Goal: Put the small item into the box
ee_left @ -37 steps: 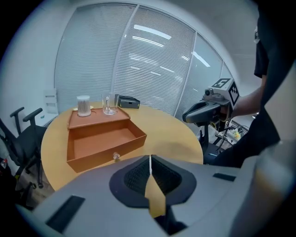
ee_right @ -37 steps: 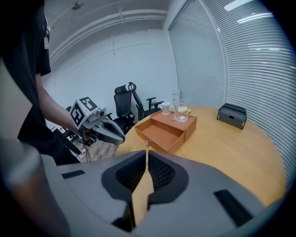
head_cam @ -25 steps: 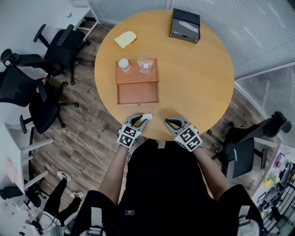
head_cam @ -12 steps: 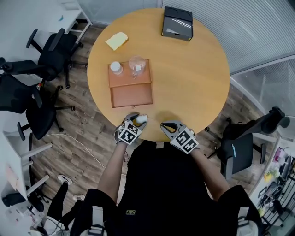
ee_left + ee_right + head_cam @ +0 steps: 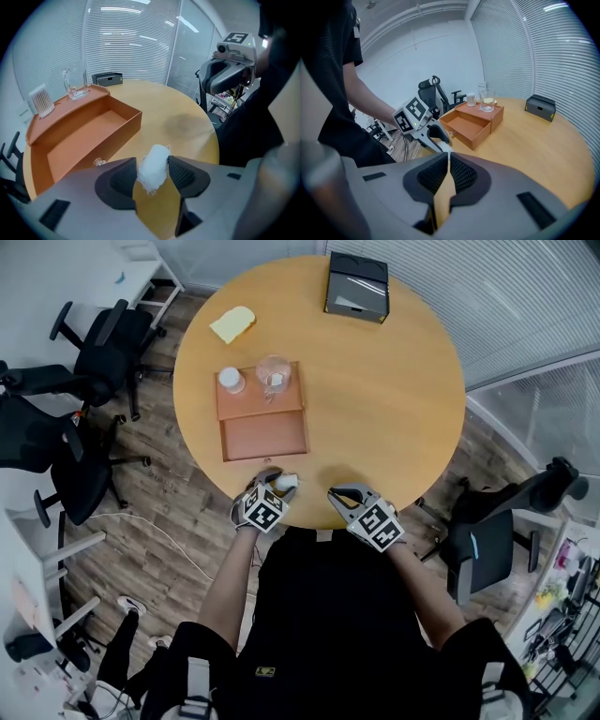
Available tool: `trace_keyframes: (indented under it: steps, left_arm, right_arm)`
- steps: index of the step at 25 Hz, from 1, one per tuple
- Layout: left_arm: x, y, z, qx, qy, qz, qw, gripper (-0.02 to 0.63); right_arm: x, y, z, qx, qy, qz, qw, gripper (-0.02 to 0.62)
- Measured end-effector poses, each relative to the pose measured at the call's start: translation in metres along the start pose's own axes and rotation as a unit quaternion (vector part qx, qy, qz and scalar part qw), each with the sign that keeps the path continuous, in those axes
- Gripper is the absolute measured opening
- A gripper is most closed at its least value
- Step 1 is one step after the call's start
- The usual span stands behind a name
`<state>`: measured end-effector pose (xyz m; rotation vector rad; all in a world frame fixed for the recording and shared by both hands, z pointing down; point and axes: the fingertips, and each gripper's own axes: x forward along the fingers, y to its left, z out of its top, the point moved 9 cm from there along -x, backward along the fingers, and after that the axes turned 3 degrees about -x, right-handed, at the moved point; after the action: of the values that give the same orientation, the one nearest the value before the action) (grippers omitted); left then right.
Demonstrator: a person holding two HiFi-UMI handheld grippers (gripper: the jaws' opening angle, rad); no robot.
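**A:** How does the left gripper [image 5: 153, 161] stand?

**B:** Its jaws are wide and have just been closing a little. The white wad [image 5: 154, 172] lies between them on the table [image 5: 394, 409]. It brushes both pads, but I see no squeeze in it, so I judge it not gripped yet.

**A:** And the other one?

**B:** The right gripper [image 5: 447, 161] has its jaws nearly together on nothing. In the head view it sits at about three o'clock of the left one, apart from the wad.

**A:** Where is the box [image 5: 123, 127]?

**B:** In the left gripper view it's at eleven o'clock of the wad, near but not touching, with its open side up.

**A:** So what can fail?

**B:** The wad is fluffy and light. If the jaws catch only loose fibres, it may pull free and drop short of the box wall. It may also cling to one pad on release. The table's rim is near at six o'clock, so a nudge that way could send the wad off.

**A:** Anything farther out?

**B:** A glass mug [image 5: 274, 373] and a jar [image 5: 229, 380] stand on the box's far ledge at twelve o'clock. An overshoot could knock them.
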<state>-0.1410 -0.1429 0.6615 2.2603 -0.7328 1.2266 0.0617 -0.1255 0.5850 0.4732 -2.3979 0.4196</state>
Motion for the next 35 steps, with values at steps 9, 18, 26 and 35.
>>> trace_keyframes:
  steps: [9, 18, 26, 35]
  left_arm:
    - [-0.002, 0.0, -0.003, -0.028, -0.01, 0.006, 0.9995, 0.196]
    - [-0.009, 0.005, 0.002, -0.066, -0.047, 0.002, 0.9968, 0.184]
    - [-0.018, 0.005, 0.005, -0.092, -0.086, 0.005, 0.992, 0.178]
    - [-0.048, 0.011, 0.018, -0.103, -0.145, 0.028, 0.9837, 0.17]
  right_arm:
    - [0.003, 0.0, 0.002, -0.001, -0.003, 0.003, 1.0, 0.012]
    - [0.002, -0.003, 0.0, -0.001, -0.009, -0.005, 1.0, 0.012]
    - [0.002, -0.003, 0.008, -0.001, -0.014, -0.008, 1.0, 0.012]
    - [0.003, 0.003, 0.008, -0.008, -0.014, -0.005, 1.0, 0.012]
